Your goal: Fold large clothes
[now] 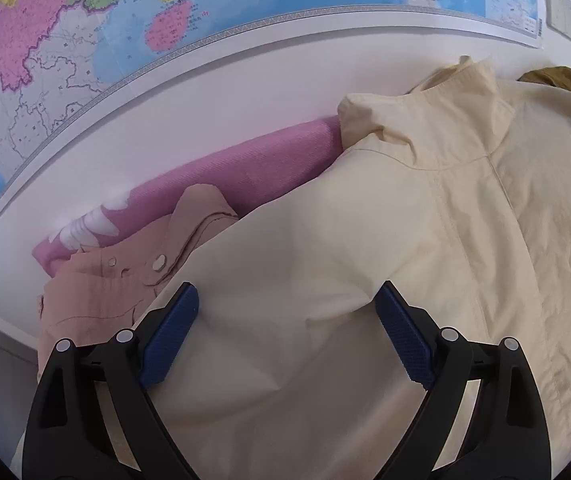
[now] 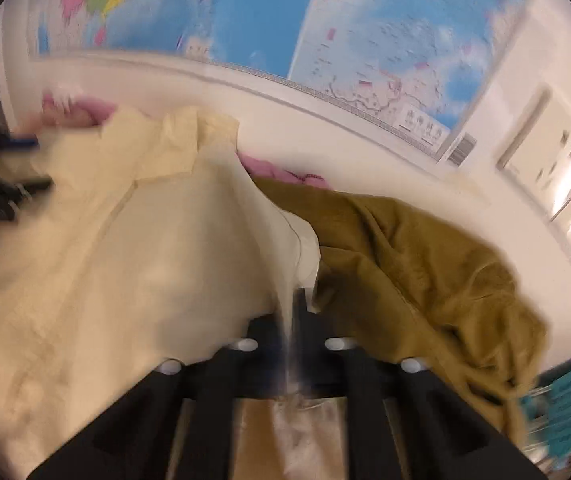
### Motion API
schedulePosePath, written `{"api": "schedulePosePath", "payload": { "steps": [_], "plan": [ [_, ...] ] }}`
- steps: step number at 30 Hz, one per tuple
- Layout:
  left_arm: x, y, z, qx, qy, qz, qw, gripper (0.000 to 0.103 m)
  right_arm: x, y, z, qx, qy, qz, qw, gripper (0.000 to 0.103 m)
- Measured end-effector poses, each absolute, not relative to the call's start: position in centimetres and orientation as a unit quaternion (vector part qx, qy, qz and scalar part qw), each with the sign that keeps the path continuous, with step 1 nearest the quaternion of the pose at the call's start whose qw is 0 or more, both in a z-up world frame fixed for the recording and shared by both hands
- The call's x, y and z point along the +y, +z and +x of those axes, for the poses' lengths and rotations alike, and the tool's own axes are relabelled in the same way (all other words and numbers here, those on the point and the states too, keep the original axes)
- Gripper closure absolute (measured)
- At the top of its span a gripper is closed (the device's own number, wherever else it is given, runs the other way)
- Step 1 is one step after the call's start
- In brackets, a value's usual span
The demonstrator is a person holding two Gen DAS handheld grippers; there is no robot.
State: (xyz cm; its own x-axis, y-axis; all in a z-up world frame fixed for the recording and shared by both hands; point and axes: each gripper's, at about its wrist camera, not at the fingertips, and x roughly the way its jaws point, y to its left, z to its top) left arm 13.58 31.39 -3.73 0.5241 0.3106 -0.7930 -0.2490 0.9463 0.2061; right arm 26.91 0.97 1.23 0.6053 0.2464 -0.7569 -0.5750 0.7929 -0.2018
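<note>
Black gripper arms fill the bottom of both views, at 6 o'clock. Left gripper (image 1: 287, 308) spread wide over the cream jacket (image 1: 385, 260), blue pads (image 1: 171, 332) on each side of the cloth, not pressing it. Right gripper (image 2: 291, 320) pressed together, pinching a thin fold of the same cream jacket (image 2: 125, 240), which rises up from between the jaws toward 12 o'clock. Blurry picture on the right side, so the exact spot of the pinch is hard to see.

Jacket spread flat across the middle, collar (image 1: 437, 92) up near 1 o'clock in the left view. Pink garment (image 1: 97, 296) with snap buttons poking out at 8 o'clock, on top of a purple cloth (image 1: 245, 172) that runs toward 11 o'clock. Olive-brown garment (image 2: 425, 260) bunched at 3 o'clock in the right view, touching the jacket's edge. Big map (image 1: 85, 40) on the wall behind, from 10 to 1 o'clock.

Looks like the start of a fold, one side being lifted. To do it well:
- Keep the right pinch tight, so the cloth does not slip out.
- Close the left pads on the jacket only, not on the pink garment just beside them.
- Lift both sides to the same height and carry them over together, so the fold comes out straight.
- Pull clear of the olive-brown garment so it does not drag along.
</note>
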Motion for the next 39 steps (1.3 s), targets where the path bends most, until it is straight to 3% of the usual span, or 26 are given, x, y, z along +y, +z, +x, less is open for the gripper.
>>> {"api": "schedulePosePath", "payload": {
  "steps": [5, 8, 10, 12, 17, 24, 27, 29, 31, 35, 39],
  "plan": [
    [31.8, -3.1, 13.5, 0.447, 0.169, 0.028, 0.878, 0.016, -0.9, 3.4, 29.1, 0.369, 0.22, -0.13, 0.894, 0.101],
    [31.0, -1.9, 12.4, 0.43, 0.177, 0.035, 0.885, 0.019, 0.9, 0.8, 29.7, 0.375, 0.183, -0.181, 0.891, 0.098],
    [29.9, -0.7, 10.7, 0.412, 0.174, 0.044, 0.894, 0.02, 0.7, 1.0, 28.6, 0.368, 0.162, -0.179, 0.898, 0.066],
    [28.8, 0.6, 8.3, 0.397, 0.159, 0.048, 0.903, 0.02, -0.7, 2.7, 26.2, 0.346, 0.186, -0.135, 0.91, 0.05],
    [24.9, 3.5, -0.5, 0.353, 0.074, 0.055, 0.931, 0.015, -3.7, 4.6, 14.5, 0.297, 0.32, -0.122, 0.891, 0.04],
    [17.1, 1.6, -11.0, 0.34, -0.058, 0.079, 0.935, 0.013, -2.1, -2.9, -2.7, 0.289, 0.381, -0.27, 0.836, 0.036],
    [14.0, -0.6, -13.6, 0.357, -0.073, 0.117, 0.924, 0.013, -4.0, -4.6, -5.5, 0.314, 0.357, -0.254, 0.842, 0.035],
    [12.9, -2.1, -14.6, 0.374, -0.076, 0.133, 0.915, 0.013, -5.9, -5.1, -6.5, 0.327, 0.337, -0.228, 0.853, 0.03],
    [11.7, -3.4, -15.3, 0.39, -0.082, 0.156, 0.904, 0.013, -7.8, -6.0, -7.7, 0.327, 0.318, -0.226, 0.861, 0.016],
    [10.7, -5.5, -15.4, 0.412, -0.081, 0.187, 0.888, 0.013, -8.1, -8.4, -7.8, 0.346, 0.292, -0.217, 0.865, 0.017],
    [11.3, -6.3, -14.5, 0.413, -0.037, 0.189, 0.89, 0.013, -7.0, -10.9, -5.2, 0.373, 0.277, -0.174, 0.868, 0.039]
  ]
}}
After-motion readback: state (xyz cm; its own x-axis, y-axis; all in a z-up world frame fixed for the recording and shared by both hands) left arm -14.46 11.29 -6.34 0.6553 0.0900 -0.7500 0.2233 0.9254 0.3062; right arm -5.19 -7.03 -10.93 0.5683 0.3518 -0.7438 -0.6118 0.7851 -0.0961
